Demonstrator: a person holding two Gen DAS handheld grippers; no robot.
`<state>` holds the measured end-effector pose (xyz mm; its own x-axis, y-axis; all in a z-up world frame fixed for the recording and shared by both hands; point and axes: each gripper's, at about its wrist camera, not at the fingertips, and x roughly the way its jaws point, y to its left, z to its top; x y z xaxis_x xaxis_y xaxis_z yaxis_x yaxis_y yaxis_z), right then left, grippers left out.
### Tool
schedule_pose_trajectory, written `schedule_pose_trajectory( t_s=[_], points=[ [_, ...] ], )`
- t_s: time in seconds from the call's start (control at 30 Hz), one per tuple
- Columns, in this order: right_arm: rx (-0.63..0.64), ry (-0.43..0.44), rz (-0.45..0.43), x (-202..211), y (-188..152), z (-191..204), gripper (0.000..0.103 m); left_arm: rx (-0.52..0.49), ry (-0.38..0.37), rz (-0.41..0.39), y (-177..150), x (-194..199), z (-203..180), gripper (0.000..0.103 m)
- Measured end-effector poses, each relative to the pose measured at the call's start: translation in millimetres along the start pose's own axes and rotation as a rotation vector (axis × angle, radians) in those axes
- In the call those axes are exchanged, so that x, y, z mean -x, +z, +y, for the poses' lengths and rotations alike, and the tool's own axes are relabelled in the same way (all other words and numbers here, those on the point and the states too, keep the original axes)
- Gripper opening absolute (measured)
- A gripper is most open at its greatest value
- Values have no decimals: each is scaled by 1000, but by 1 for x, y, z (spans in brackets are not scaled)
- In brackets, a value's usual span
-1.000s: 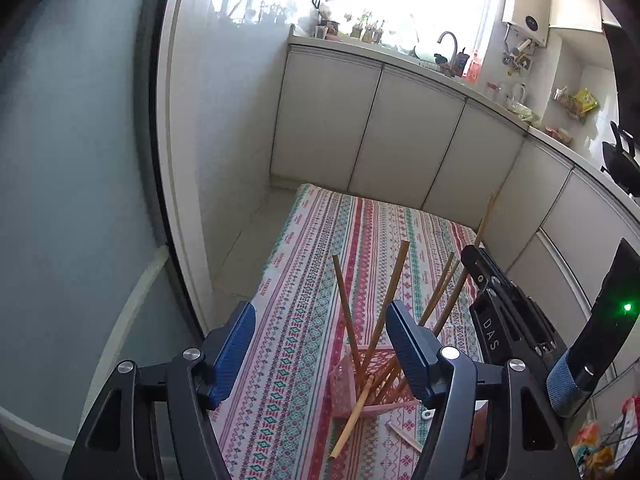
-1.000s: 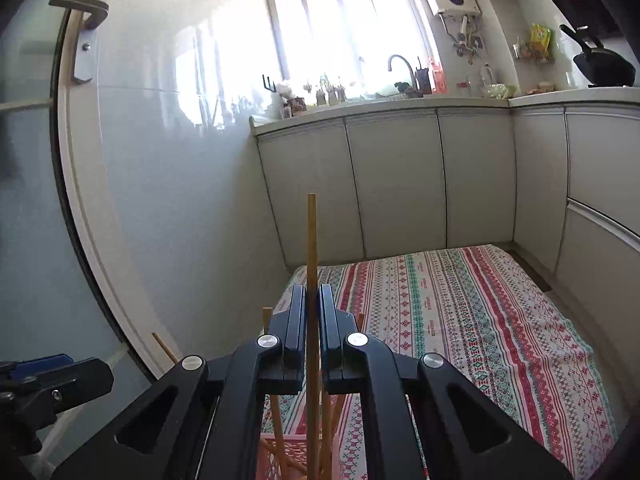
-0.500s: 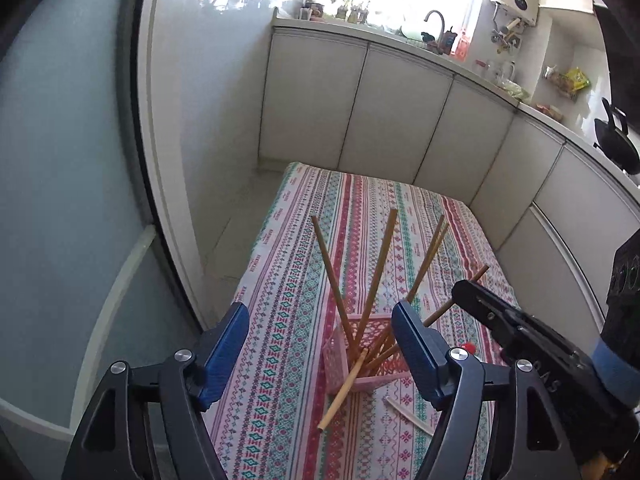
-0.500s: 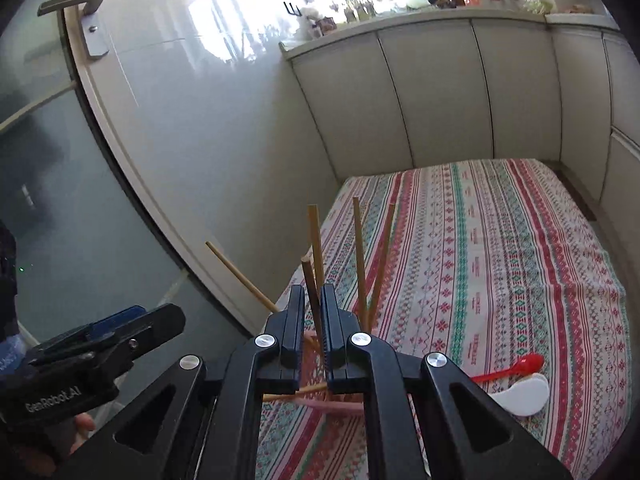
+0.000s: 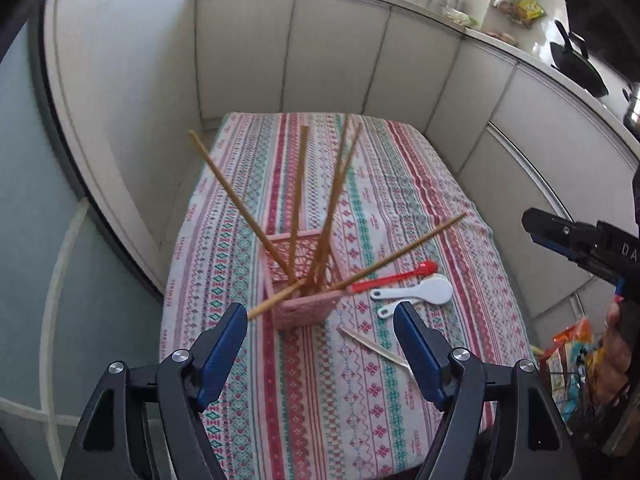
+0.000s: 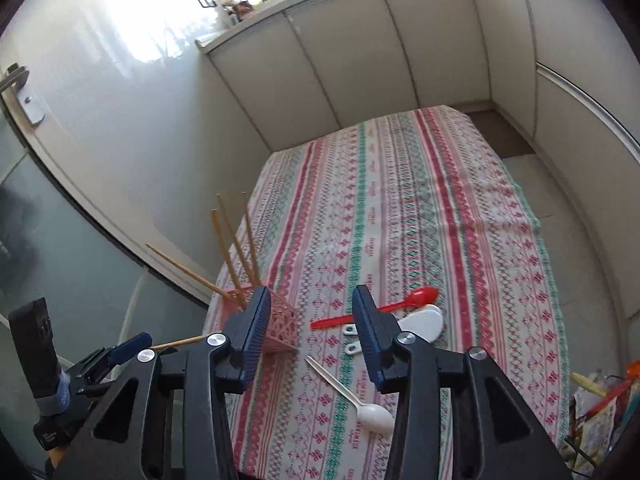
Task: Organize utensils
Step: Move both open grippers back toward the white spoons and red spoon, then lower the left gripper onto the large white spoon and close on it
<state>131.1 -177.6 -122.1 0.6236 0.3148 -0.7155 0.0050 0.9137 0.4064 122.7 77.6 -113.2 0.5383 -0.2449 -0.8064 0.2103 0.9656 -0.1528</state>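
Observation:
A pink lattice basket (image 5: 298, 280) (image 6: 282, 326) stands on the striped tablecloth (image 5: 360, 184) with several wooden chopsticks (image 5: 298, 200) (image 6: 232, 248) fanning out of it; one slants low across it. To its right lie a red spoon (image 5: 394, 280) (image 6: 400, 306) and white spoons (image 5: 420, 294) (image 6: 422, 320), with a cream plastic spoon (image 5: 376, 342) (image 6: 360, 396) nearer. My left gripper (image 5: 320, 344) hangs open just in front of the basket, holding nothing. My right gripper (image 6: 312, 332) is opening, with nothing between its jaws, above the gap between basket and spoons.
White cabinets (image 5: 328, 52) wrap around the table's far and right sides, with a black wok (image 5: 580, 68) on the counter. A glass door (image 6: 48, 240) stands to the left. Colourful bags (image 5: 572, 356) sit off the table's near right corner.
The right gripper has let go of the chopstick it held, spread its jaws and swung right toward the spoons. The left gripper has tipped down and come closer to the basket.

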Motion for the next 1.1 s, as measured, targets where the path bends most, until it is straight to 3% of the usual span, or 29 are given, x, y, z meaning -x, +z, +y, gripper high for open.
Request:
schedule_pose_trajectory(
  t_s=[0.17,0.37,0.5,0.63,0.77,0.97,1.03,1.1],
  points=[
    [-101,-60,118,-6,-8,-40,55,-101,-17,70,-11,-18,-37,77],
    [-125,-173,234,-26,-21,-78,55,-230,-9,166,-29,-48,-79,77],
    [-181,-192,300,-41,-30,-106,55,-364,-9,281,-54,-85,-102,77],
    [-199,-241,329,-49,-36,-126,55,-544,57,391,-81,-126,-117,76],
    [-210,-244,337,-52,-35,-137,55,-730,109,394,-97,-150,-128,76],
    [-249,-243,369,-66,-37,-160,55,-960,31,385,-111,-162,-151,76],
    [-265,-253,374,-69,-38,-167,55,-969,0,382,-111,-163,-157,76],
    [-275,-252,369,-70,-37,-173,55,-914,-29,409,-106,-168,-159,76]
  ],
)
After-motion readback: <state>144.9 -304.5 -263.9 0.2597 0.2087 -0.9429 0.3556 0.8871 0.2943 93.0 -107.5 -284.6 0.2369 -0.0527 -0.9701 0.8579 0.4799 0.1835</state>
